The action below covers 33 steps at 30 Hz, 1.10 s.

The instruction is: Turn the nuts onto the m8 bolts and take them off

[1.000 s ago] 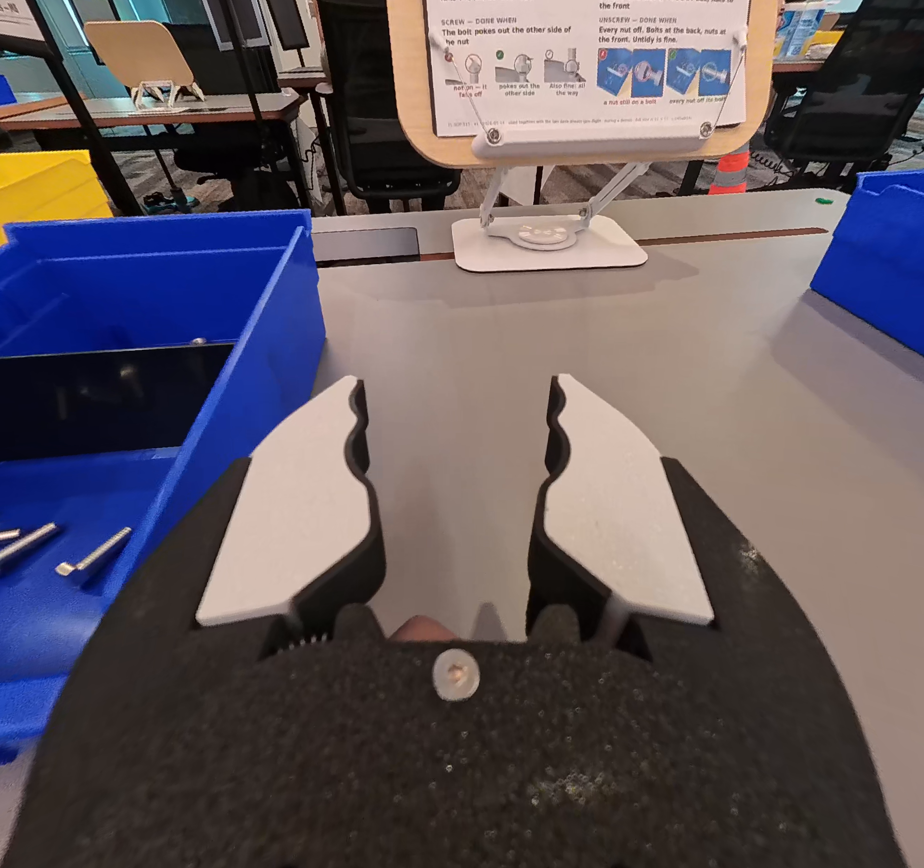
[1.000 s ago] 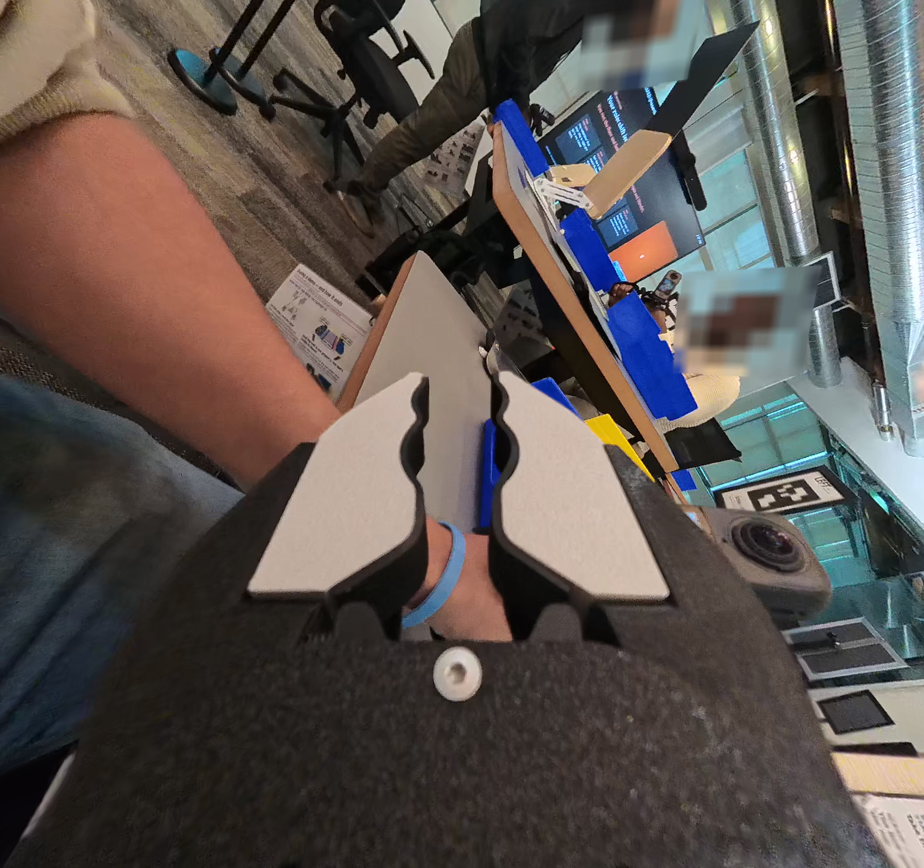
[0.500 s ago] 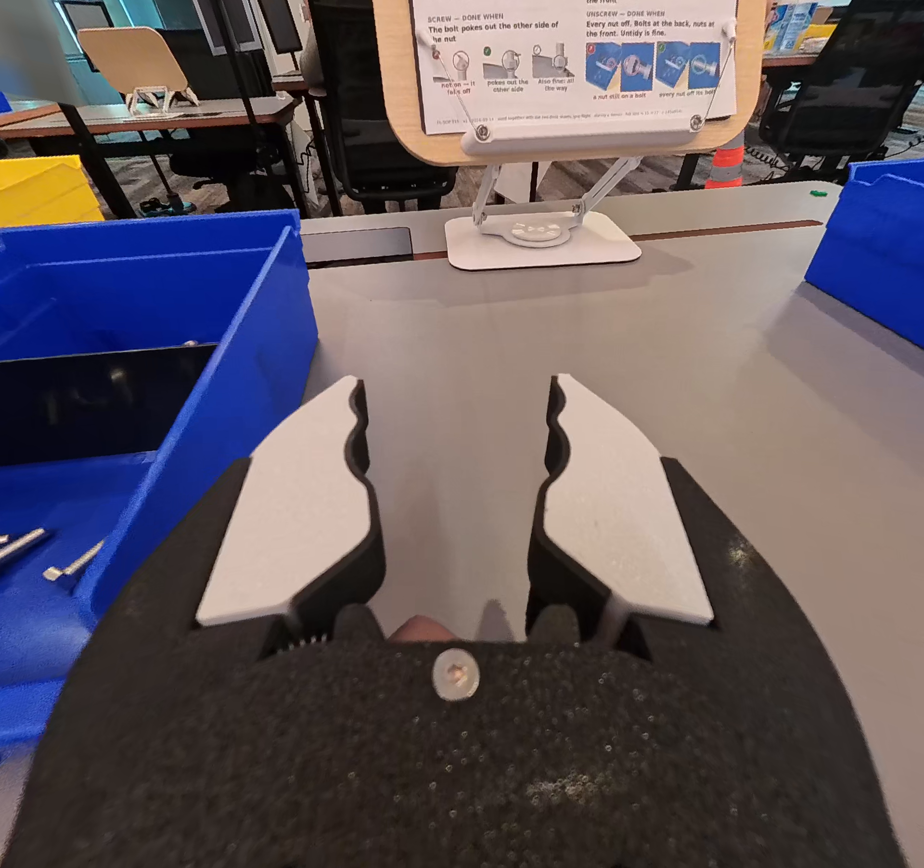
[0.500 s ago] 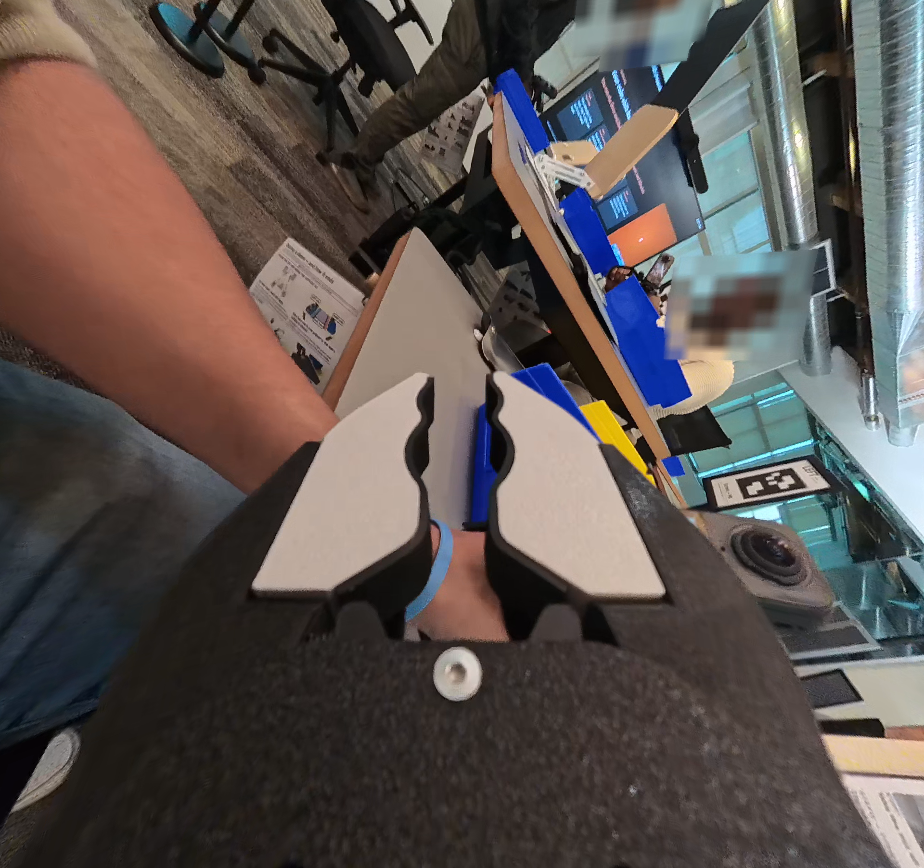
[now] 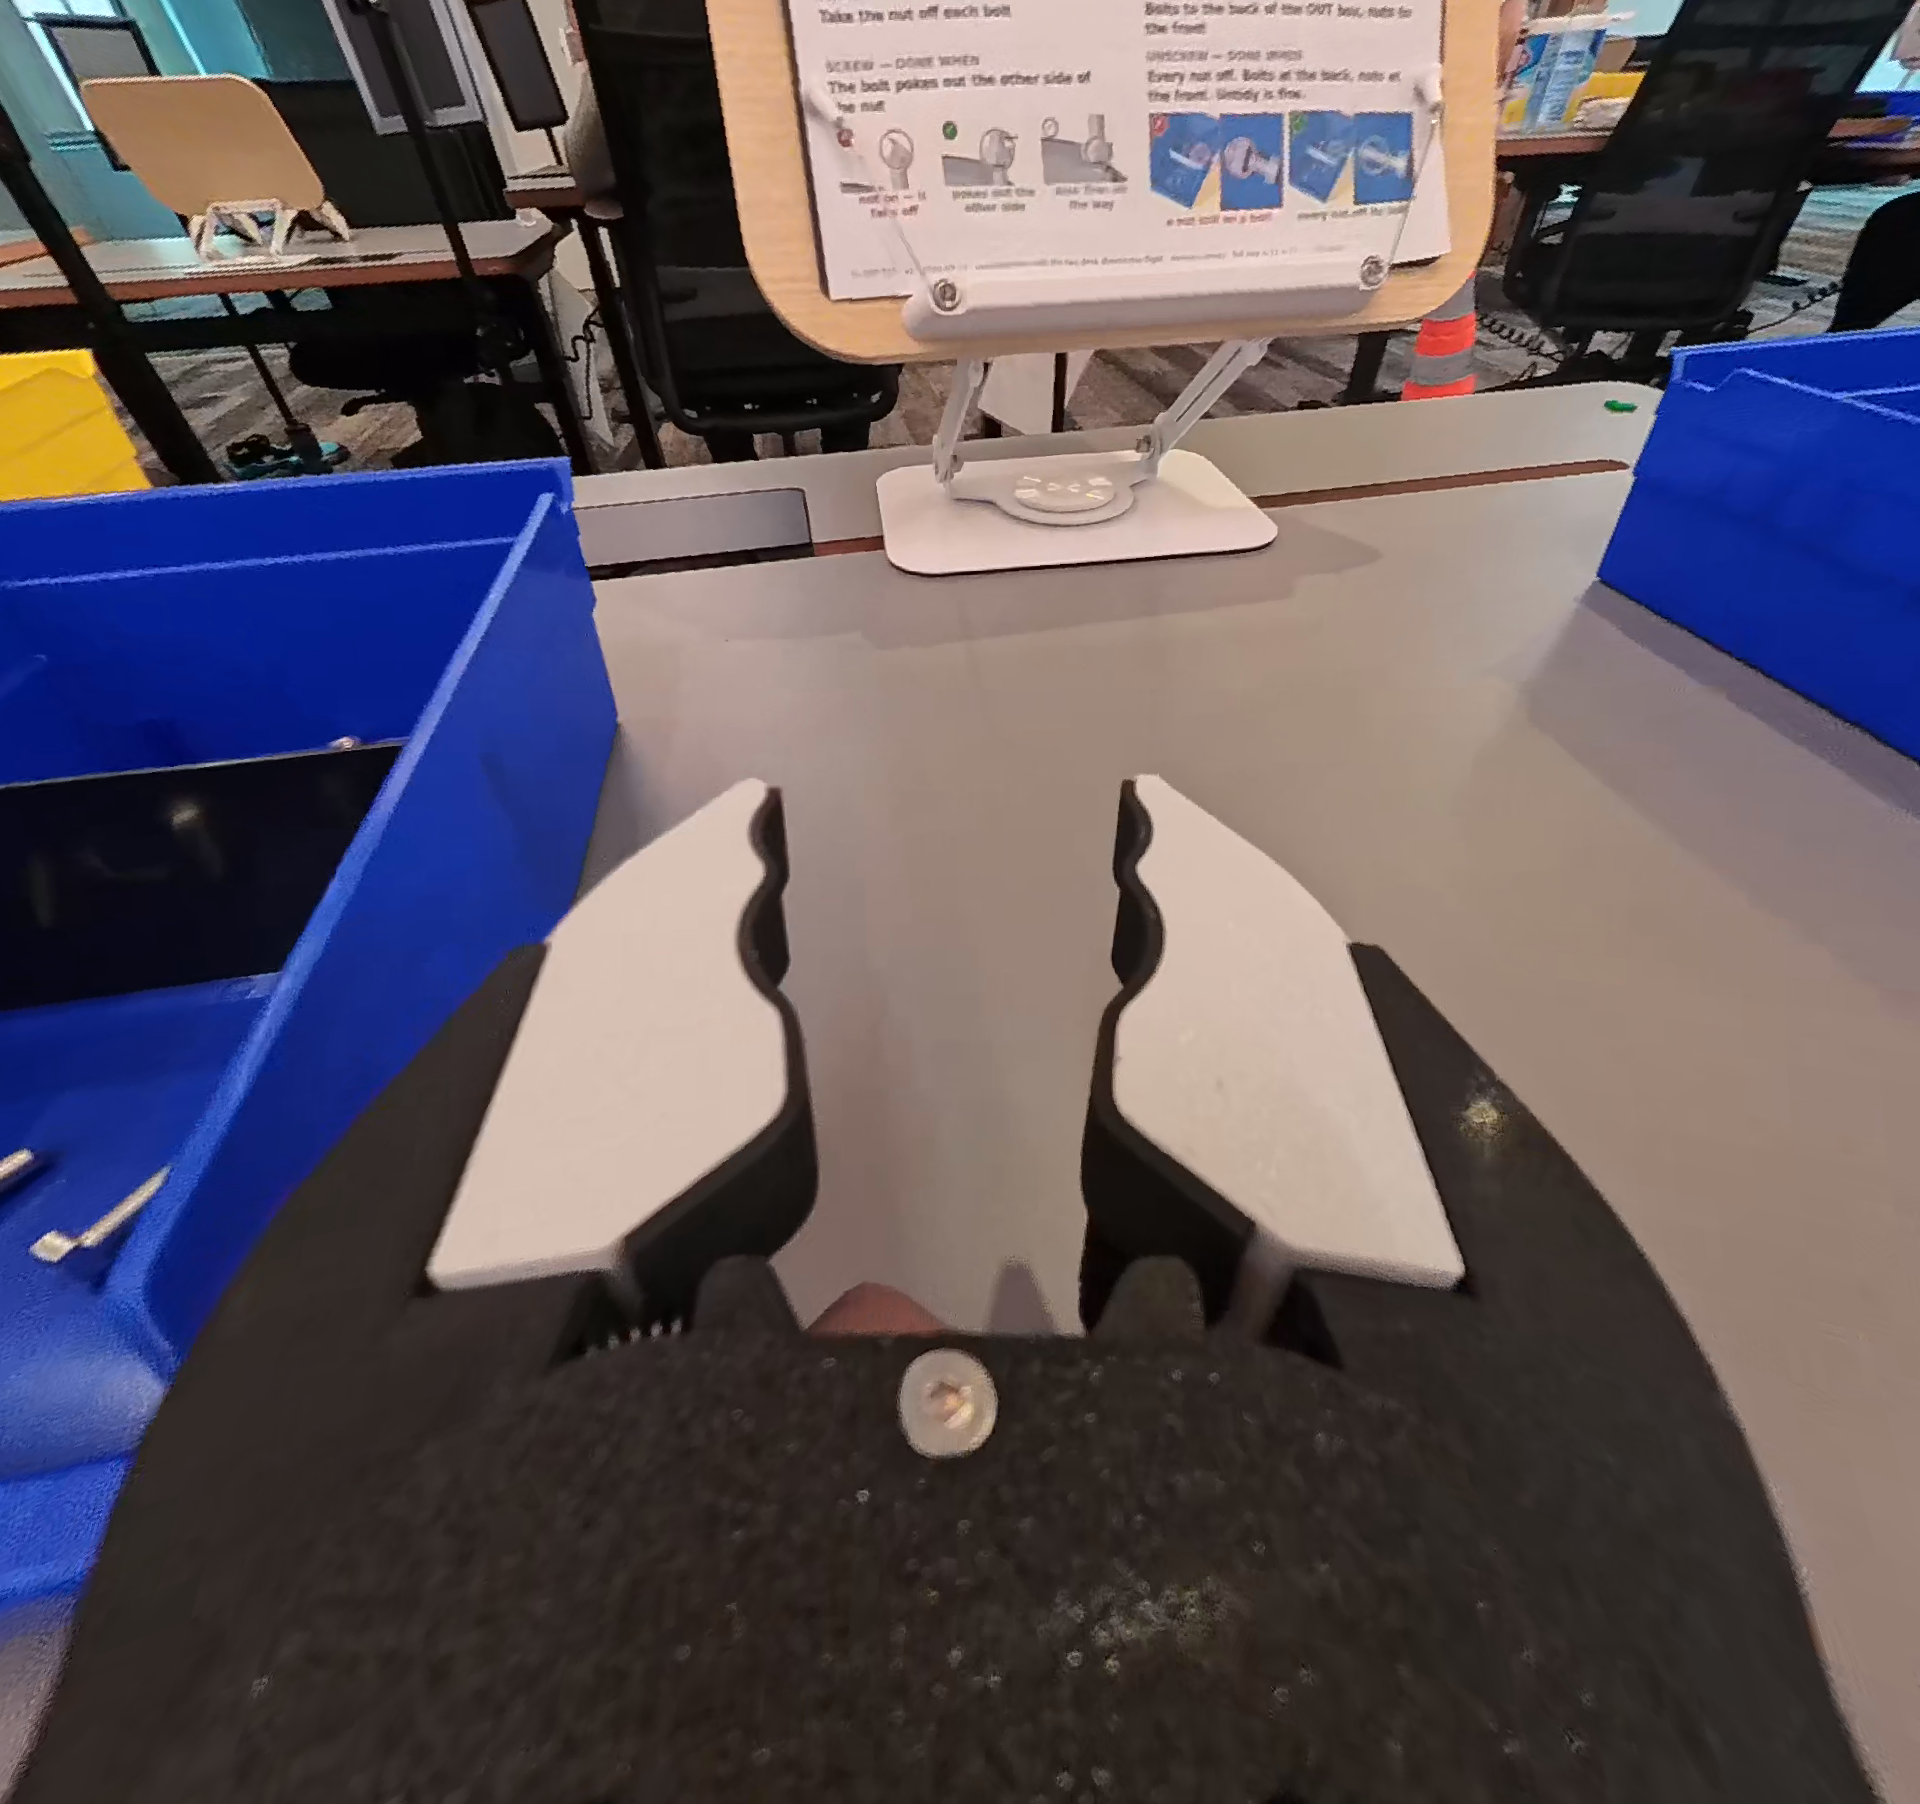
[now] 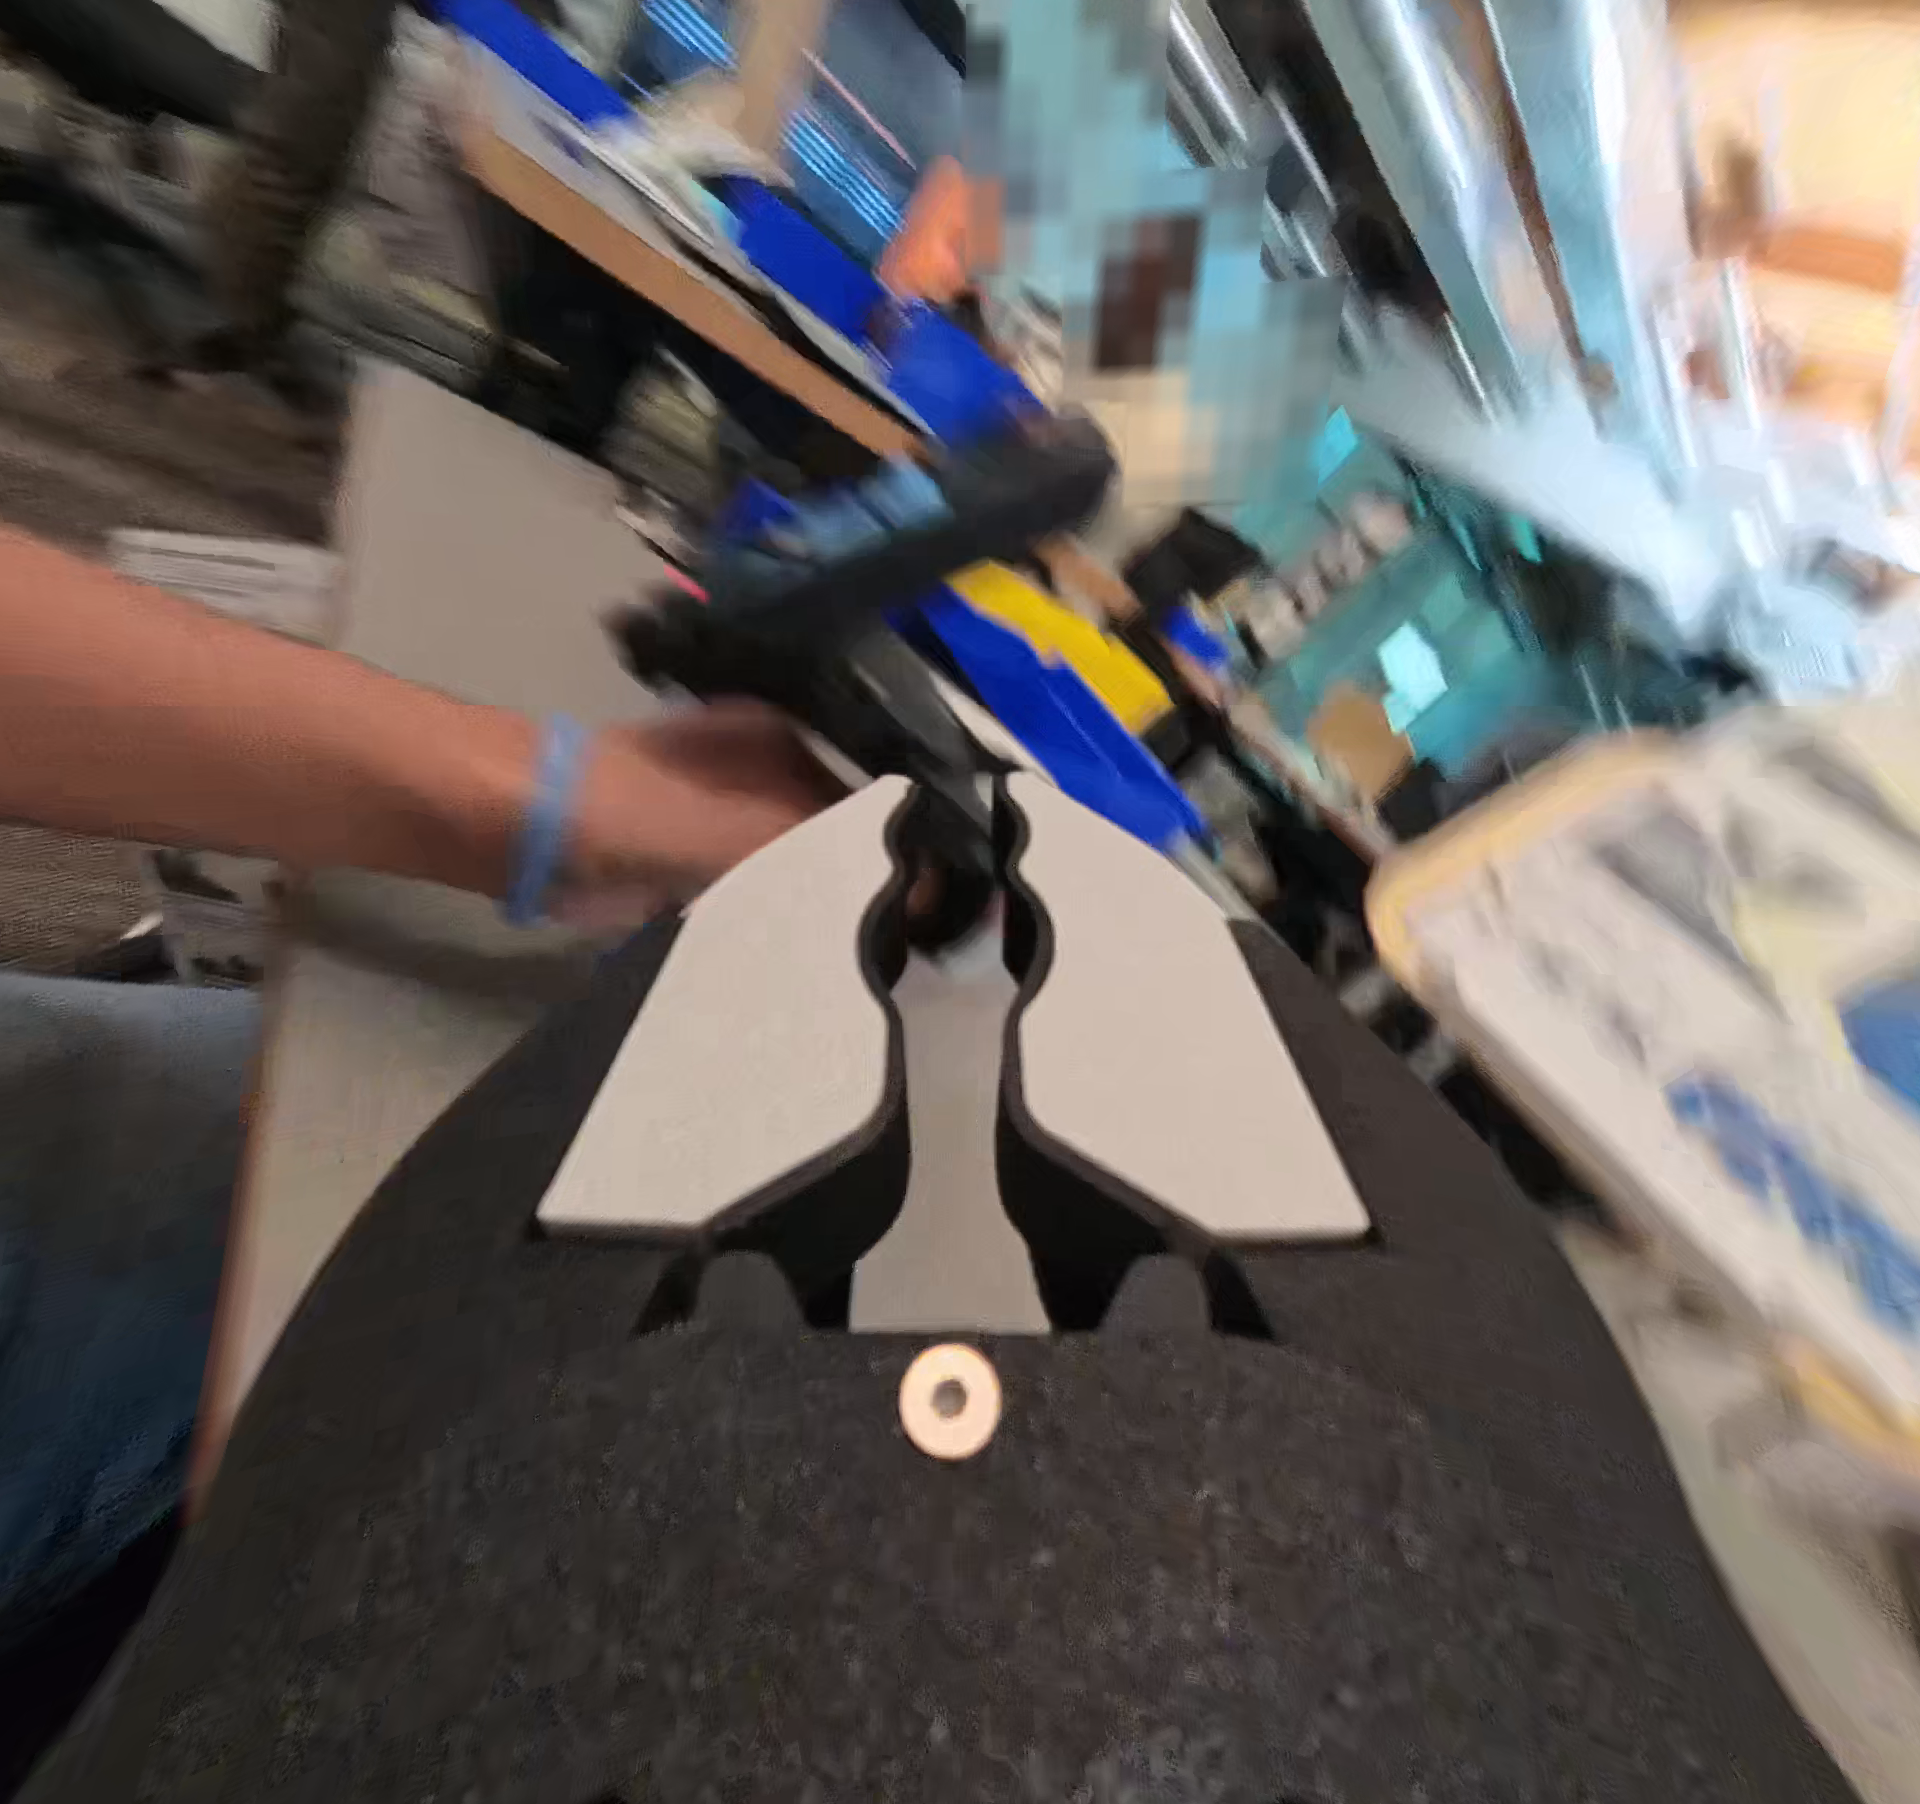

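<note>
In the left wrist view my left gripper (image 5: 948, 798) is open and empty, held low over the grey table (image 5: 1039, 694). To its left stands a blue bin (image 5: 488, 819) with a dark divider. Two silver bolts (image 5: 99, 1224) lie on the bin's floor at the view's left edge. No nut shows in either view. The right wrist view is heavily blurred. My right gripper (image 6: 951, 798) is nearly shut, with a narrow gap and nothing in it. It is tilted and points towards the left gripper's black body (image 6: 883, 549) and the arm that holds it.
A wooden instruction board on a white stand (image 5: 1075, 507) sits at the table's far middle. A second blue bin (image 5: 1787, 549) stands at the right. A person's forearm with a blue wristband (image 6: 540, 819) crosses the right wrist view. Chairs and desks lie beyond the table.
The left gripper has barely moved and is still open. The right gripper has swung fast from pointing past the arm at the room to pointing over the table. Its gap has narrowed a little.
</note>
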Each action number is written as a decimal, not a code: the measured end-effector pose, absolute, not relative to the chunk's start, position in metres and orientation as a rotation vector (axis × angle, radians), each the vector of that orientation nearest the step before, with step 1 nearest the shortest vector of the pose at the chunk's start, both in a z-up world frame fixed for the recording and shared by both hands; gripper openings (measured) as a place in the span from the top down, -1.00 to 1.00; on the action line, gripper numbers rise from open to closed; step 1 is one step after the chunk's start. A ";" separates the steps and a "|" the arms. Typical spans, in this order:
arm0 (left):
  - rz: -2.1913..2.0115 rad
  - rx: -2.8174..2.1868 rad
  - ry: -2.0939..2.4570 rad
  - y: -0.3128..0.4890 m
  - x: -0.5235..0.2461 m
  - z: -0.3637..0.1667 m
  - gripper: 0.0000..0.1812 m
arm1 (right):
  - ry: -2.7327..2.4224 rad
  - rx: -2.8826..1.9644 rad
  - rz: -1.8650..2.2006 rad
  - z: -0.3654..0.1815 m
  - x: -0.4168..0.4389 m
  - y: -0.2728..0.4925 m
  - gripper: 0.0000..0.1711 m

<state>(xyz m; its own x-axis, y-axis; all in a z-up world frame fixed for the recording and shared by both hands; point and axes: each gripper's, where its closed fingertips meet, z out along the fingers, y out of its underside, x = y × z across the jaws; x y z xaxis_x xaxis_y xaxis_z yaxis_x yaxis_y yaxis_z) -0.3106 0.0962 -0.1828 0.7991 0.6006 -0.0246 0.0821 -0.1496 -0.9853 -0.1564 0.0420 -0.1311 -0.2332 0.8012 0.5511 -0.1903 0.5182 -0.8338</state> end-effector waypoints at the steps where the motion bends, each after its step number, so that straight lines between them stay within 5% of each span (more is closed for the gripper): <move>1: 0.478 -1.679 -0.526 0.098 -0.308 -0.182 0.33 | -1.506 -0.707 0.966 -0.140 -0.164 0.075 0.84; 6: 0.436 -1.671 -0.425 0.106 -0.281 -0.171 0.47 | -1.252 -1.203 0.889 -0.164 -0.168 0.179 0.86; 11: 0.439 -1.561 -0.053 0.112 -0.196 -0.126 1.00 | -1.185 -1.334 0.703 -0.178 -0.163 0.222 1.00; 23: 0.579 -1.406 0.881 0.122 0.075 -0.118 1.00 | -1.244 -1.364 0.587 -0.193 -0.168 0.231 1.00; 33: 0.631 -1.564 0.960 0.171 0.095 -0.143 1.00 | -1.208 -1.322 0.600 -0.179 -0.165 0.230 1.00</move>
